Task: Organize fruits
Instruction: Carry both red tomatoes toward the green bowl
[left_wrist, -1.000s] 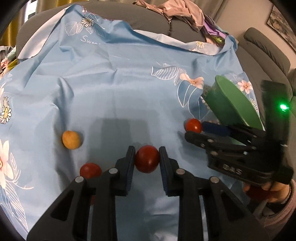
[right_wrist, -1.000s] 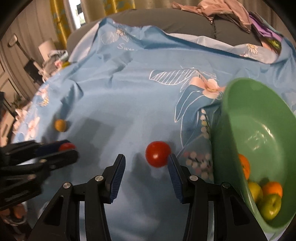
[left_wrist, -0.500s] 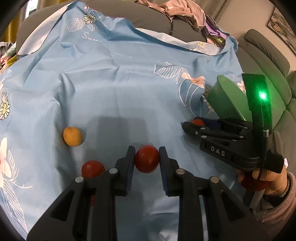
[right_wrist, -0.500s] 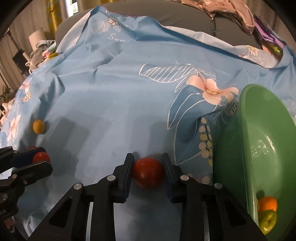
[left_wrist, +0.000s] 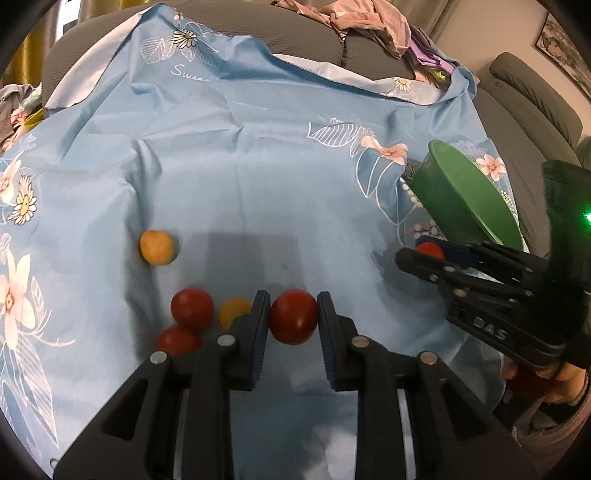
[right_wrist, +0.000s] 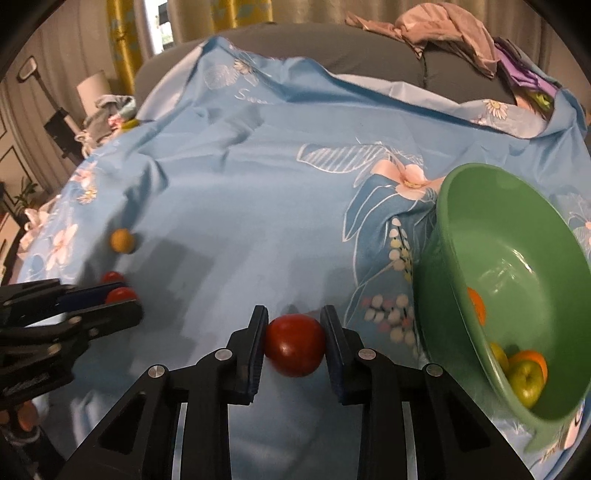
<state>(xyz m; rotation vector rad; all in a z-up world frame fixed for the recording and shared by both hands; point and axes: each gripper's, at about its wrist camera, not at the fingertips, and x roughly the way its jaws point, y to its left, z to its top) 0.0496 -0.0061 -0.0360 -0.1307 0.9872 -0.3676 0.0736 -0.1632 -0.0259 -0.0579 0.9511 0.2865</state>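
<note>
Two tomatoes gripped | left gripper (left_wrist: 291, 321) pads clamp tomato (left_wrist: 293, 316) | right gripper (right_wrist: 294, 341) clamps second tomato (right_wrist: 294, 345)

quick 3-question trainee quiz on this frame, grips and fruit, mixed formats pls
1. True or false: the left gripper is shut on a red fruit.
2. What does the right gripper hold? A) red fruit B) green apple C) nothing
3. Fill in: the green bowl already holds orange and ____ fruit.

Key: 1 true; 2 A; 3 green
</note>
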